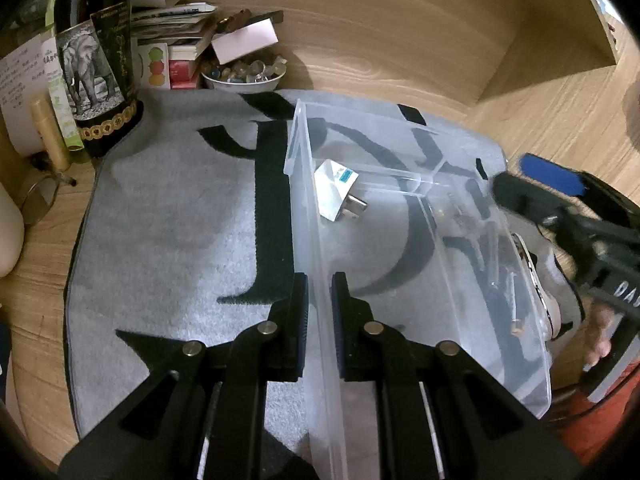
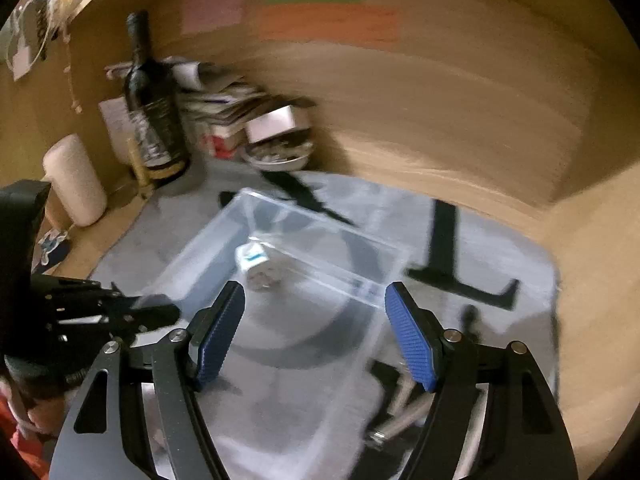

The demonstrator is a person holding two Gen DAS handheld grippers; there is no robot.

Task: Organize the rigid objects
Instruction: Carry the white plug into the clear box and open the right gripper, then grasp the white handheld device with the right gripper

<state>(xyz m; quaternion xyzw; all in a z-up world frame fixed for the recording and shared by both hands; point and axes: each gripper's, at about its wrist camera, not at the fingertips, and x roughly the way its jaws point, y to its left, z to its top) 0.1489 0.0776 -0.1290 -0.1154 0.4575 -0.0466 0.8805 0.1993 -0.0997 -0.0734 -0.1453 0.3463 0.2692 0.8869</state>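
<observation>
Clamped on the clear bin's (image 1: 400, 288) near wall, the left gripper (image 1: 320, 312) steadies it; right gripper (image 2: 316, 332) hovers, fingers apart (plug (image 1: 338, 192) already inside).

My wooden desk (image 1: 540, 116) is walled by a wood-grain back panel (image 1: 380, 28), lit warm and dim. A grey mat (image 1: 168, 208) with black markings covers it. In its far left corner I see a dark wine bottle (image 1: 96, 56), stacked papers (image 1: 176, 24), and a bowl of stones (image 1: 244, 72).

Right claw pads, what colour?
Blue, with a fine ribbed texture on the pads; black arms. Clearest in the right wrist view.
</observation>
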